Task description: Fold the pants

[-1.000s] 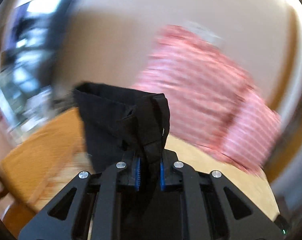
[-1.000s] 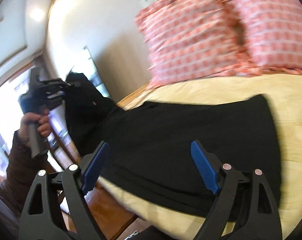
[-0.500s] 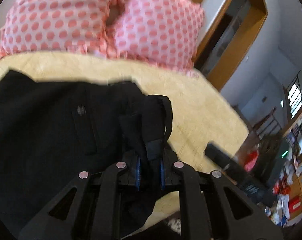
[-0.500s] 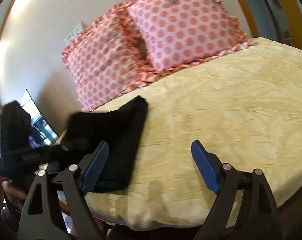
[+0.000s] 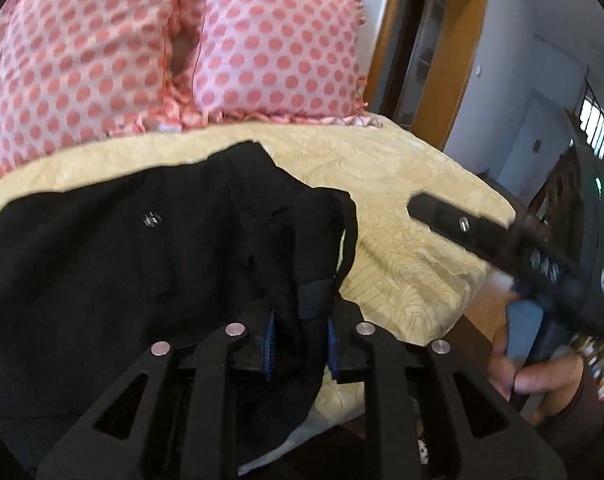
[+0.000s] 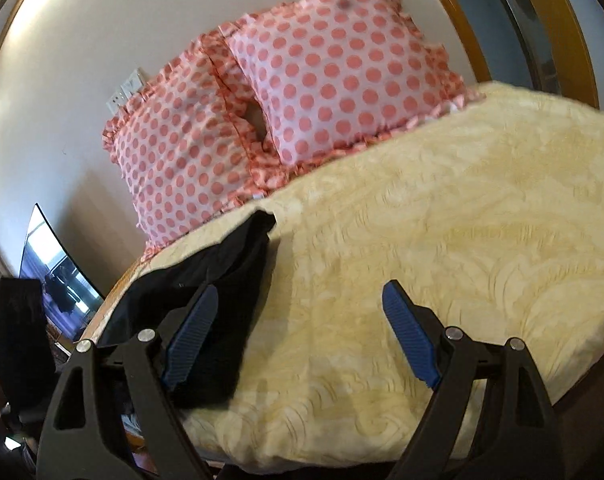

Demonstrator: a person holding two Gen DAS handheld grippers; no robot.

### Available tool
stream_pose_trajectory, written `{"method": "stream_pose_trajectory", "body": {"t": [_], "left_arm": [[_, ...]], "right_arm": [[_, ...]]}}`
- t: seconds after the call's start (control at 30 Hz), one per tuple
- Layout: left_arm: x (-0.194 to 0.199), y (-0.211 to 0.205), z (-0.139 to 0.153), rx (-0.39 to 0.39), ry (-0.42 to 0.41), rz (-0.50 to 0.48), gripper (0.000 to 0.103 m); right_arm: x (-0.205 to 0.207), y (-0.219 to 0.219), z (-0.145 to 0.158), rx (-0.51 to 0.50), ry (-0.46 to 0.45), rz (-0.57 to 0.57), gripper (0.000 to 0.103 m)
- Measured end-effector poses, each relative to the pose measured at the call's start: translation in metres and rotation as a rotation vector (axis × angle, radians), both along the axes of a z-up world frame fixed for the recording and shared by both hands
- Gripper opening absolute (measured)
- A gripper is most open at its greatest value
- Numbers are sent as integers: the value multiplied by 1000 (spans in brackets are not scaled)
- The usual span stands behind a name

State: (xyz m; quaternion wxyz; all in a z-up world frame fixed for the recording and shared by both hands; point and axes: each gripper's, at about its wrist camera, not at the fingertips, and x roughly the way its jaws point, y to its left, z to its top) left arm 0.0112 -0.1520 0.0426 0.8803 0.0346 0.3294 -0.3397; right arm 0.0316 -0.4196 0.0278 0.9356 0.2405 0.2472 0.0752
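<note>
The black pants (image 5: pixel 113 264) lie spread on the yellow bedspread (image 5: pixel 402 184), near the bed's front edge. My left gripper (image 5: pixel 299 344) is shut on a bunched fold of the pants by the waistband and holds it just above the bed. In the right wrist view the pants (image 6: pixel 225 280) lie at the bed's left side. My right gripper (image 6: pixel 297 336) is open and empty over the bedspread (image 6: pixel 442 220), with its left finger over the pants' edge. It also shows in the left wrist view (image 5: pixel 542 264) at the right, held in a hand.
Two pink polka-dot pillows (image 6: pixel 285 92) lean against the wall at the head of the bed. A wooden door frame (image 5: pixel 442 52) stands at the right. A screen (image 6: pixel 49 256) stands at the left beyond the bed. The bed's wooden edge runs along the front.
My left gripper has swung round with the pants fold from facing the wall to over the bed. My right gripper has moved right, off the pants, and stayed open.
</note>
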Motion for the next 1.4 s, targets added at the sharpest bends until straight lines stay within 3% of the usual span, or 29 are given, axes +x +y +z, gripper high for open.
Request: {"method": "stream_pose_trajectory", "body": {"t": [0.03, 0.07, 0.1, 0.13, 0.23, 0.3, 0.4, 0.5, 0.57, 0.63, 0.77, 0.9, 1.0, 1.1, 1.17, 1.23, 1.33, 1.4], "left_arm": [[-3, 6, 4, -23, 5, -26, 38], [-8, 13, 7, -50, 16, -55, 64], [-12, 21, 11, -76, 16, -70, 77], [-16, 30, 15, -98, 8, -68, 98], [-25, 67, 31, -188, -6, -55, 100], [-22, 93, 39, -213, -31, 45, 101], [1, 123, 36, -166, -50, 238, 102], [28, 141, 13, -110, 41, 351, 102], [41, 148, -6, -96, 125, 389, 102], [38, 151, -14, -96, 117, 386, 102], [33, 142, -15, -18, 77, 365, 102], [44, 174, 7, -141, 126, 367, 102], [69, 207, 15, -187, 163, 440, 102], [102, 228, 9, -222, 282, 448, 102], [121, 233, 1, -220, 350, 442, 101], [131, 234, -8, -225, 393, 431, 100], [140, 225, -15, -227, 435, 385, 95], [142, 218, -16, -224, 442, 359, 93]], "right_arm": [[1, 1, 5, -1, -14, 8, 84], [3, 3, 10, 3, -32, 22, 84], [5, 5, 15, 7, -46, 37, 84], [6, 6, 20, 11, -56, 48, 84], [16, 23, 32, 13, -79, 125, 84], [24, 42, 36, 1, -71, 216, 84], [33, 79, 36, -34, -61, 332, 84], [42, 108, 29, -64, -22, 409, 84], [49, 121, 14, -87, 57, 424, 89], [59, 125, -12, -98, 183, 418, 89], [54, 125, -6, -117, 171, 442, 89], [68, 93, 16, -69, 150, 356, 89], [102, 69, 10, -9, 247, 329, 89], [131, 58, -13, 57, 369, 334, 79], [137, 59, -24, 45, 404, 340, 72], [138, 63, -25, 22, 388, 357, 68], [135, 72, -27, 25, 384, 420, 42], [136, 73, -27, -4, 374, 426, 43]]}}
